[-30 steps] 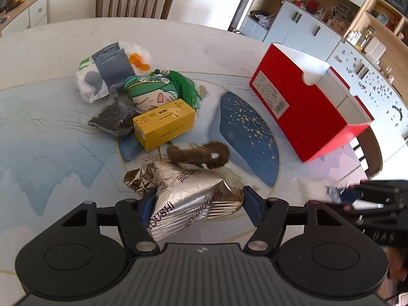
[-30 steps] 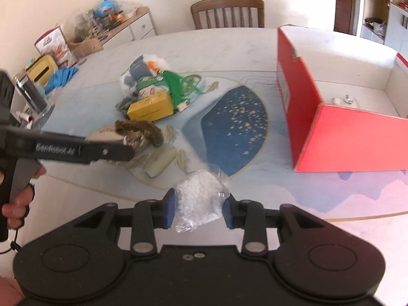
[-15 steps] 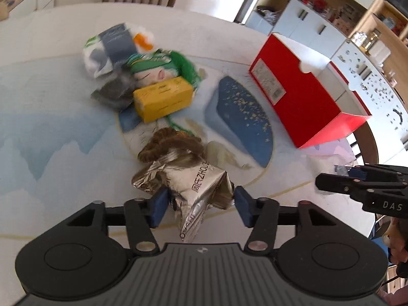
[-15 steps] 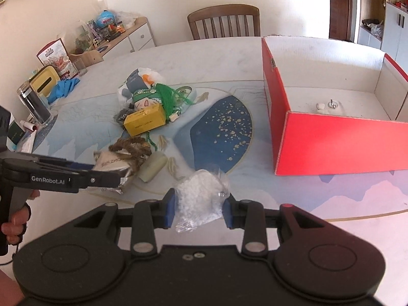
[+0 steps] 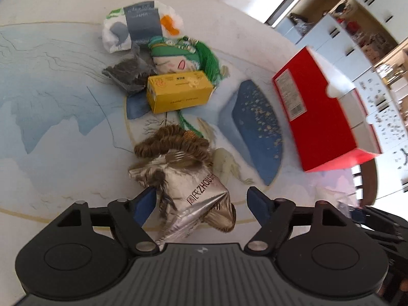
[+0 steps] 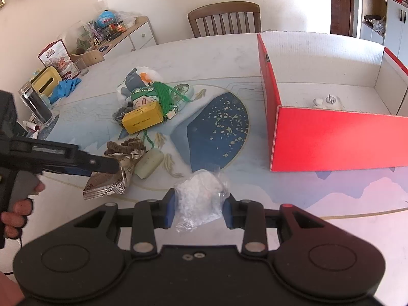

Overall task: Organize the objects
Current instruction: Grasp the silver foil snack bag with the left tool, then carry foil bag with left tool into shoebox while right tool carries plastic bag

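The left gripper [image 5: 201,201] hangs over the near edge of the table [image 5: 51,132] with its jaws opening. The crumpled silver foil packet [image 5: 193,199] lies between the blue pads; the right pad stands clear of it, while the left one is just beside the foil, and I cannot tell whether it touches. The packet's far end lies against a brown furry thing [image 5: 170,142].

The right gripper [image 6: 199,210] has its jaws drawn narrow on a clear bag of white bits [image 6: 199,196], both pads pressed into the plastic (the bag bulges above them). It hovers near the table's front edge, with the red box [image 6: 339,137] off to its right; the box is open at the top and holds a small white item at its bottom.

Further back lie a yellow carton [image 5: 178,91], a green-haired doll [image 5: 178,56], a dark pouch [image 5: 130,72] and a white paper pack [image 5: 137,23], all touching in one heap. A pale oval bar [image 6: 149,163] lies just beside the foil packet.
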`<control>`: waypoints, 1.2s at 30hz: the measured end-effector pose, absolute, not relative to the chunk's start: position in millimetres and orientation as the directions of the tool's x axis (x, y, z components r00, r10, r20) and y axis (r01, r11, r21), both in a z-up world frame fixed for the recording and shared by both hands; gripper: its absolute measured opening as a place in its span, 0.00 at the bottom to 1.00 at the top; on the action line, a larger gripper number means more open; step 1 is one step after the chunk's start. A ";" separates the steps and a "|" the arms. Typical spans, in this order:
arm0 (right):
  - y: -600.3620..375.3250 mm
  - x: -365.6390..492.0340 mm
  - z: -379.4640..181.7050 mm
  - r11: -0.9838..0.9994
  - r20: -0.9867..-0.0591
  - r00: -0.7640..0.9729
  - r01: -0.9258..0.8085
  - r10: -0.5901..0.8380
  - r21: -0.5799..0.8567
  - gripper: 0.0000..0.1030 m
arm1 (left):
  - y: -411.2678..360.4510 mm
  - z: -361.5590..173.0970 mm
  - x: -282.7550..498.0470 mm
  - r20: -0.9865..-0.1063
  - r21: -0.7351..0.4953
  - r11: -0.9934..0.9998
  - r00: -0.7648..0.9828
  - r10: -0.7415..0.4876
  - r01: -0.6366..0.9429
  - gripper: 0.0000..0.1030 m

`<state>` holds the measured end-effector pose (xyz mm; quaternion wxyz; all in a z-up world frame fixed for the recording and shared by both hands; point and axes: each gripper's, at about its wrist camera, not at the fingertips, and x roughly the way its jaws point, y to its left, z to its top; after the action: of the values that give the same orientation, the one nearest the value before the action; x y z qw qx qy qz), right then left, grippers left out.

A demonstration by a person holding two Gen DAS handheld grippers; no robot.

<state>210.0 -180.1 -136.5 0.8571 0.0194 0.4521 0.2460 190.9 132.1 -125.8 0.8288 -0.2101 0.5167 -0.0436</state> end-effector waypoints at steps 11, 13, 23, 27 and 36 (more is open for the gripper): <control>-191.4 208.2 -135.9 0.878 -0.767 0.468 -0.406 0.439 0.254 0.34 | 119.6 -133.6 190.8 -0.864 -0.290 0.943 0.470 -0.182 -0.166 0.62; -196.7 209.2 -135.5 0.877 -0.766 0.468 -0.405 0.441 0.258 0.34 | 117.2 -130.9 188.4 -0.859 -0.280 0.947 0.481 -0.174 -0.158 0.56; -218.7 212.2 -122.5 0.856 -0.744 0.468 -0.441 0.476 0.271 0.34 | 100.5 -111.9 167.3 -0.845 -0.290 0.946 0.503 -0.182 -0.146 0.45; -229.6 213.6 -113.1 0.840 -0.729 0.468 -0.468 0.499 0.275 0.34 | 84.8 -102.9 157.8 -0.833 -0.310 0.942 0.515 -0.203 -0.131 0.45; -260.3 220.2 -93.0 0.820 -0.699 0.486 -0.509 0.524 0.262 0.34 | 36.8 -73.6 156.3 -0.789 -0.315 0.947 0.574 -0.221 -0.068 0.45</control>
<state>220.2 -260.3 -93.0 0.8619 0.0095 0.4089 0.2997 156.3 36.8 -73.6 0.8730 -0.1575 0.4595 -0.0437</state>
